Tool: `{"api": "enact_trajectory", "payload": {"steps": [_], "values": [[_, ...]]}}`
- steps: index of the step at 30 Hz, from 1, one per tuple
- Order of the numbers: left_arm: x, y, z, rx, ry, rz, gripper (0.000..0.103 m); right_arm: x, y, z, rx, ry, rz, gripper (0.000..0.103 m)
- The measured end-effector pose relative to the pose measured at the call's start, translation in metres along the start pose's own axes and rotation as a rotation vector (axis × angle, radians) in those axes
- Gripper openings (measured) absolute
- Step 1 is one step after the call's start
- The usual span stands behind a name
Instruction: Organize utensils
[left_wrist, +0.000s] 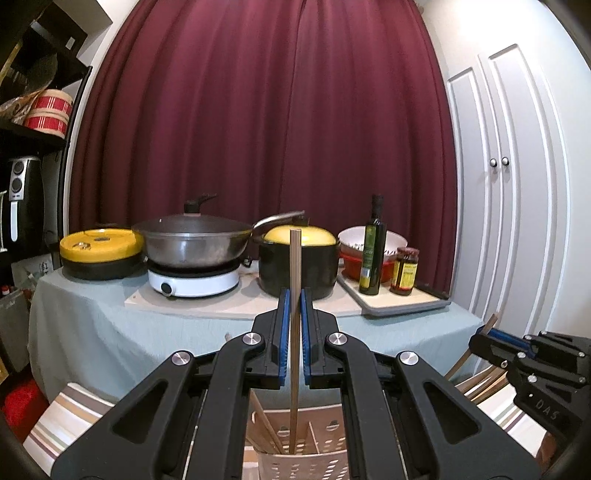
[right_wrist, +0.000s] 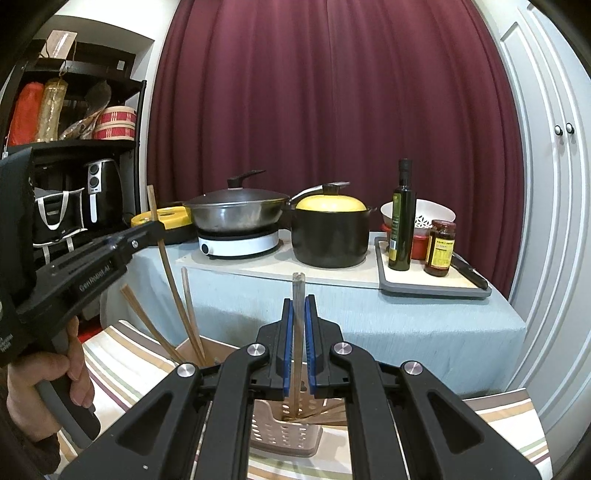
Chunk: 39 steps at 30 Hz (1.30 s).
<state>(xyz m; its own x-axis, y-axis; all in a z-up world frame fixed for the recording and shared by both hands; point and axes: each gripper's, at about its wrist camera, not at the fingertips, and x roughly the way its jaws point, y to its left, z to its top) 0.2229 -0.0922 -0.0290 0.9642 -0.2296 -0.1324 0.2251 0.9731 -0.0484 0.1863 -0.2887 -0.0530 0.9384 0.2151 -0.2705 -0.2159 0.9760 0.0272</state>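
In the left wrist view my left gripper (left_wrist: 294, 295) is shut on a wooden chopstick (left_wrist: 294, 258) held upright. Its lower end reaches into a beige perforated utensil holder (left_wrist: 295, 465) that has several chopsticks inside. My right gripper (left_wrist: 484, 332) is at the right edge, holding a stick over more chopsticks (left_wrist: 476, 384). In the right wrist view my right gripper (right_wrist: 299, 301) is shut on an upright chopstick (right_wrist: 298, 288) whose tip stands in a perforated holder (right_wrist: 284, 435). My left gripper (right_wrist: 157, 227), in a person's hand (right_wrist: 48, 373), grips a tilted chopstick (right_wrist: 166, 258) over another holder (right_wrist: 207, 349).
Both holders stand on a striped cloth (right_wrist: 118, 354). Behind is a table with a grey cloth (right_wrist: 406, 325), a wok on a hob (right_wrist: 236, 214), a black pot with a yellow lid (right_wrist: 330, 229), an oil bottle (right_wrist: 402, 221), a jar (right_wrist: 440, 247) and a tray (right_wrist: 436, 288). White cupboard doors (left_wrist: 498, 162) are on the right.
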Motion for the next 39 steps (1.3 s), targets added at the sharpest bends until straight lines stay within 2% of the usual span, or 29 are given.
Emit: {"api": "enact_trajectory", "payload": {"steps": [8,10,12,15,17,19,21,24,30,36,39], "values": [[0.007,0.002,-0.013,0.008,0.032,0.019,0.008,0.01,0.0,-0.007,0.009,0.019,-0.005,0.007],[0.008,0.002,-0.014,0.013,0.036,0.022,0.014,0.012,0.0,-0.006,0.011,0.019,-0.009,0.007],[0.007,0.002,-0.015,0.012,0.033,0.031,0.035,0.011,0.0,-0.006,0.015,0.013,-0.016,0.007],[0.005,0.003,-0.016,0.01,0.031,0.03,0.037,0.011,0.0,-0.006,0.018,0.011,-0.017,0.009],[0.004,0.003,-0.016,0.014,0.036,0.03,0.04,0.01,0.0,-0.006,0.02,0.008,-0.02,0.016],[0.002,0.003,-0.016,0.015,0.034,0.031,0.051,0.007,0.0,-0.005,0.024,-0.006,-0.03,0.034],[-0.002,0.003,-0.015,0.018,0.024,0.037,0.058,0.003,0.0,-0.004,0.025,-0.023,-0.038,0.041],[-0.011,0.001,-0.013,0.033,0.004,0.047,0.071,-0.003,0.001,-0.002,0.026,-0.039,-0.046,0.048],[-0.031,-0.005,-0.007,0.074,-0.037,0.076,0.09,-0.014,0.0,0.001,0.037,-0.062,-0.063,0.068],[-0.053,-0.014,-0.005,0.13,-0.053,0.11,0.098,-0.031,0.001,-0.001,0.043,-0.076,-0.084,0.079],[-0.069,-0.015,-0.006,0.135,-0.051,0.116,0.098,-0.041,0.0,-0.004,0.052,-0.072,-0.098,0.082]]}}
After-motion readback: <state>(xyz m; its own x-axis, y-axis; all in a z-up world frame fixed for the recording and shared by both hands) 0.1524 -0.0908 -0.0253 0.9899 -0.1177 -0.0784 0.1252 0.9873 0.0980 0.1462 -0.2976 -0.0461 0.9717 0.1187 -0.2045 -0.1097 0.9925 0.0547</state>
